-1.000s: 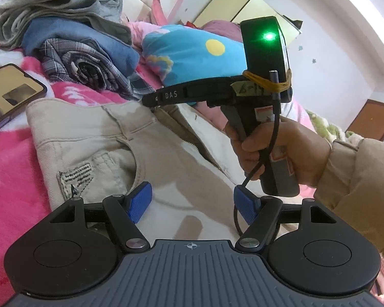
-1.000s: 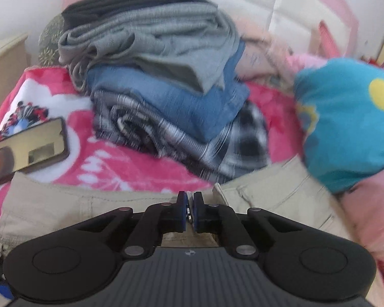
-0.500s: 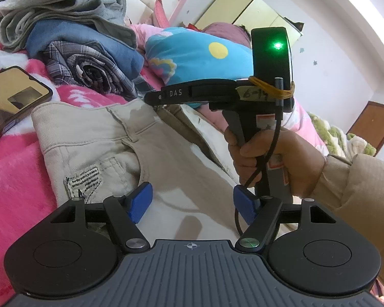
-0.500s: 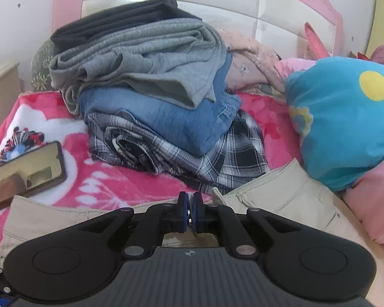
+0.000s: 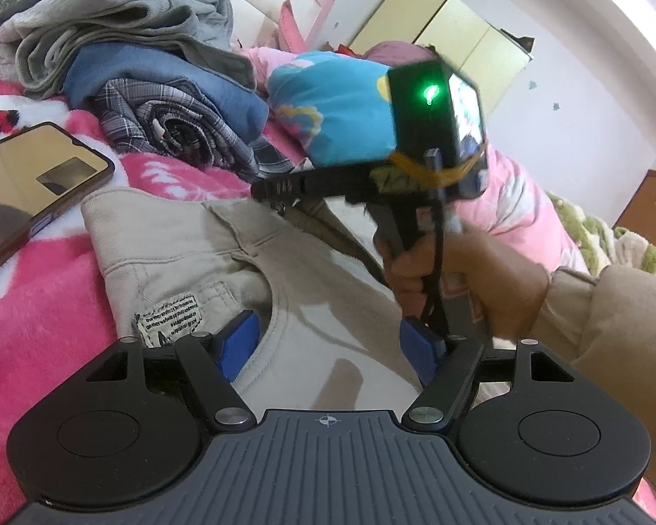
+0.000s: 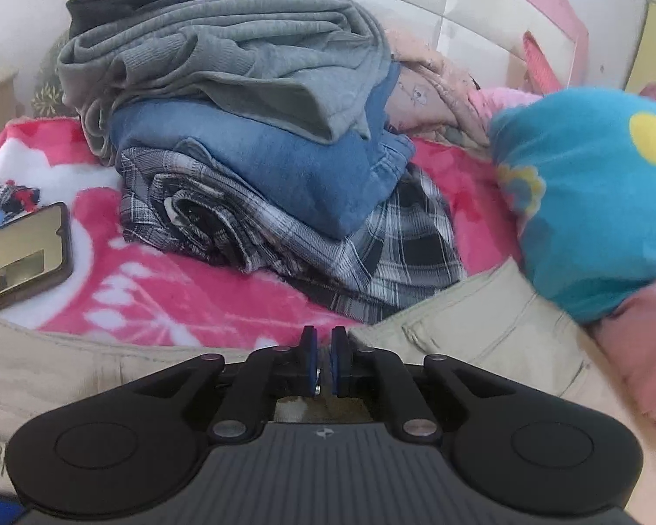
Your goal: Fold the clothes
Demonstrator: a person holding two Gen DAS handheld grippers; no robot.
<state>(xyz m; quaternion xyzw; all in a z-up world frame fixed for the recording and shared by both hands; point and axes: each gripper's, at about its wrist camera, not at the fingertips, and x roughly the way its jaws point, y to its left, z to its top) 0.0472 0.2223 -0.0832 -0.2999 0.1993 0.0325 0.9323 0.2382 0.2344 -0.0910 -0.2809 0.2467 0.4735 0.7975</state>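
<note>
While the left claw (image 5: 328, 345) gapes above beige trousers (image 5: 188, 240), the right claw (image 6: 323, 361), tilted down, is parting, empty.

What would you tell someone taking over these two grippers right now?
Left gripper: open over the beige trousers, gripping nothing.
Right gripper: jaws barely apart and opening, nothing visible between them, at the trousers' waistband.
The trousers lie spread on the pink blanket, with the folded stack behind them.
Done: the stack. Left: fold the trousers, then probably add them to the stack.
</note>
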